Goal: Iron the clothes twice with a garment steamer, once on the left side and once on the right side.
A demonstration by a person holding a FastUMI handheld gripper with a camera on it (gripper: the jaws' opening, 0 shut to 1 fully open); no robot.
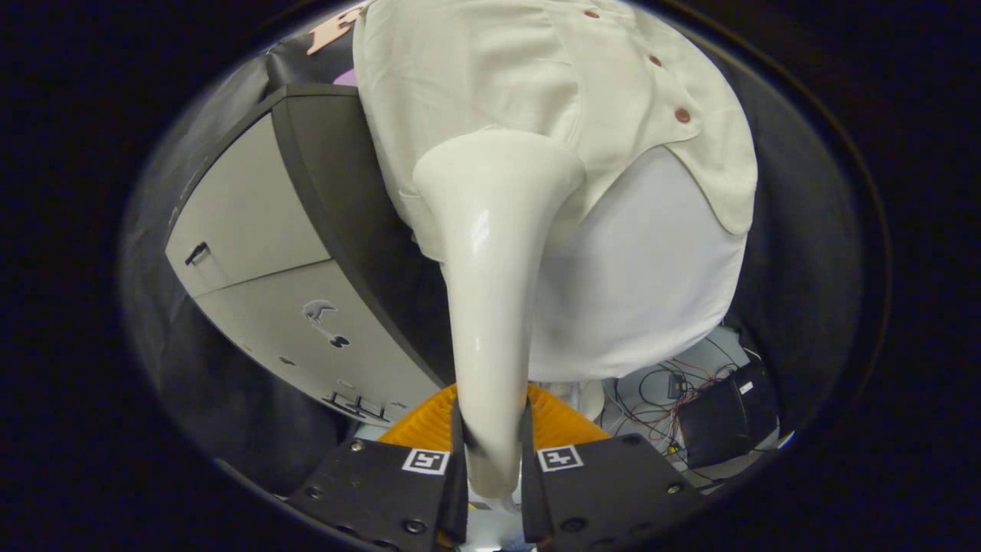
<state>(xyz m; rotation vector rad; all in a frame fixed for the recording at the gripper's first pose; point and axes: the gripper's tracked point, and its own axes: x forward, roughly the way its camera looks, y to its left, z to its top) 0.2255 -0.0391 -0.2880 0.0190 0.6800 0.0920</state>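
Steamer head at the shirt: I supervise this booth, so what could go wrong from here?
The steamer is clamped only at its narrow handle end, so it may twist in the jaws of the gripper. Its head sits near the shirt hem and could catch it. Loose wires lie on the floor below.

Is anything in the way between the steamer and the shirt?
Nothing visible. The tool is shut on the steamer, with both fingers pressing its handle. Its wide head already sits against the cream shirt, beyond the fingers, with no other thing between them.
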